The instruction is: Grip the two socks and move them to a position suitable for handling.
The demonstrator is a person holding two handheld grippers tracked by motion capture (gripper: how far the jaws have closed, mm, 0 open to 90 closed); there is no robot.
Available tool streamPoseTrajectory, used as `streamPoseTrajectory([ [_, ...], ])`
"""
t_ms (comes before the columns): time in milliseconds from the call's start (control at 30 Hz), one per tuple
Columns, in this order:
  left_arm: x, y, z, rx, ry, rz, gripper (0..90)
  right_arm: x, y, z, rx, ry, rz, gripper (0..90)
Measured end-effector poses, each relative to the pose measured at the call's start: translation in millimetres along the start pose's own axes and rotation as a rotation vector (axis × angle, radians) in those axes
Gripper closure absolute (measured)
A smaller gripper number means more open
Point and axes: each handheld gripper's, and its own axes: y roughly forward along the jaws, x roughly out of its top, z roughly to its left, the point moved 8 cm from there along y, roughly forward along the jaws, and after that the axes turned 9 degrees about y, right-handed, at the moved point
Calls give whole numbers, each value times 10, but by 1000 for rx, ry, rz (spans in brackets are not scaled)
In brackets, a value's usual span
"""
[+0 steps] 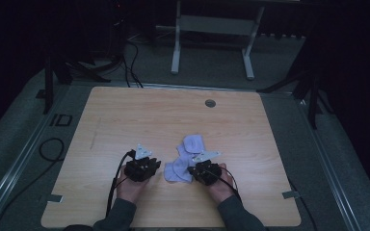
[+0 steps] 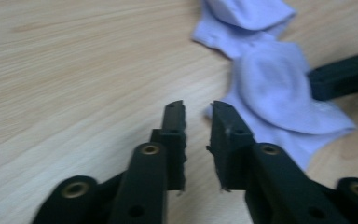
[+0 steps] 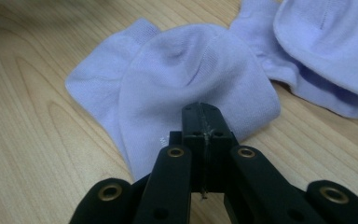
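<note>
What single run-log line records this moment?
left gripper: open, empty | right gripper: shut over near pale lilac fabric sock | second sock | wooden table

Your high view looks down and forward from above your side of the counter [image 1: 125,110], taking in the whole top and the dim floor beyond. Your left tool [image 2: 198,116] carries a camera set low and close to the wood, looking along its jaws toward the pale socks [image 2: 279,88]. The camera on your right tool [image 3: 200,108] sits nearer still, facing the same socks [image 3: 186,79]. All three views share that sock pile [image 1: 185,159] and the counter around it.
</note>
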Motion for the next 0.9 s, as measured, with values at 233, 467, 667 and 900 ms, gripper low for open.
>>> streamPoseTrajectory([
  [233, -6, 85, -163, -46, 46, 16, 897, 15, 19, 22, 10, -17, 1, 899],
  [467, -40, 171, -257, -68, 74, 43, 898, 21, 25, 27, 12, -26, 4, 899],
  [667, -82, 218, -272, -60, 74, 75, 898, 24, 24, 26, 16, -24, 11, 898],
  [900, -87, 218, -282, -50, 77, 73, 900, 148, -76, 60, 28, -10, -19, 871],
])
